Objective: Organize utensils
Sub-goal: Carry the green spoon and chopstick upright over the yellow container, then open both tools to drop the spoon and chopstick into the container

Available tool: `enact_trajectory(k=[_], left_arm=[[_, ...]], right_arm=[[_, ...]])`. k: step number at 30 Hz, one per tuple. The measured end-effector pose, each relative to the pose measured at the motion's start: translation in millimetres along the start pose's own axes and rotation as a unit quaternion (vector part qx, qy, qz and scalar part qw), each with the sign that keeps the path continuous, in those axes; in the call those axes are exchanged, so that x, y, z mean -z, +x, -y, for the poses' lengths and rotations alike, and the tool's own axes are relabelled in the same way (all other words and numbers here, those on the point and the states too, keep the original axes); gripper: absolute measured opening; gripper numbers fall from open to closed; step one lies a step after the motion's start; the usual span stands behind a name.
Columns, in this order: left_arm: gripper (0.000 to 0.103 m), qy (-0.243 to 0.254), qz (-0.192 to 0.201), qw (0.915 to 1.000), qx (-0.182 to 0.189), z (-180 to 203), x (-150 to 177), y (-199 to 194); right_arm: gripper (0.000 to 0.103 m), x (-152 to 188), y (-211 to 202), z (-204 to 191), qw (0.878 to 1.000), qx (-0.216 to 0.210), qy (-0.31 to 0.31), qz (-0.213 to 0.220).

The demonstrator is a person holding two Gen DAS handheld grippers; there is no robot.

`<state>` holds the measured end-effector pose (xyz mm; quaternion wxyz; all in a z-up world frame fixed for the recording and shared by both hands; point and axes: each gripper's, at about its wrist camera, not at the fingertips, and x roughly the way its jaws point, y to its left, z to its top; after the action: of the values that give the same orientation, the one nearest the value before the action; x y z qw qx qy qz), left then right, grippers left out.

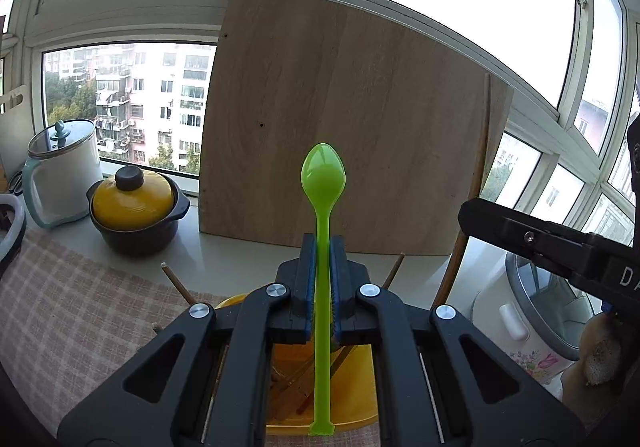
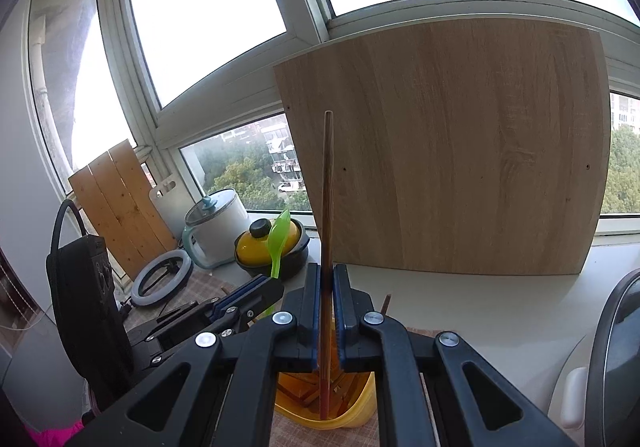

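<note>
From the left wrist, the left claw (image 1: 322,247) was clamped on a green spoon (image 1: 322,215), bowl upward, above a yellow container (image 1: 360,399) of chopsticks on the tabletop (image 1: 80,311). From the right wrist, the right claw (image 2: 327,279) gripped one brown chopstick (image 2: 328,187) upright over that container, before a wooden board (image 2: 460,151).

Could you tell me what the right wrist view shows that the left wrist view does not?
Only the right wrist view: a ring light and a slatted wooden board. Only the left wrist view: the green spoon's full length, clamped in the left tongs. Both: the yellow-lidded pot, wooden panel, yellow tub, and the chopstick in the right tongs.
</note>
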<state>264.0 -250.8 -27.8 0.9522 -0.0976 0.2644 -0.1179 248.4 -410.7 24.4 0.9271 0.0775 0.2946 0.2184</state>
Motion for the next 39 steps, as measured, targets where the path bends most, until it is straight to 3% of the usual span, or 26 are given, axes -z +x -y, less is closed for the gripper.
enact_trajectory(k=[8,17,39], left_arm=[[0.004,0.004,0.009,0.9997,-0.023,0.4,8.5,14.1],[0.004,0.001,-0.006,0.9996,-0.026,4.1,20.4,23.7],[0.004,0.006,-0.041,0.9990,-0.017,-6.1,43.3,-10.1]], right_arm=[[0.003,7.5,21.5,7.6,1.000,-0.001,0.001,-0.016],[0.003,19.5,29.9,19.7,0.999,-0.007,0.017,-0.036],[0.004,50.7,45.1,19.9,0.996,-0.012,0.018,-0.089]])
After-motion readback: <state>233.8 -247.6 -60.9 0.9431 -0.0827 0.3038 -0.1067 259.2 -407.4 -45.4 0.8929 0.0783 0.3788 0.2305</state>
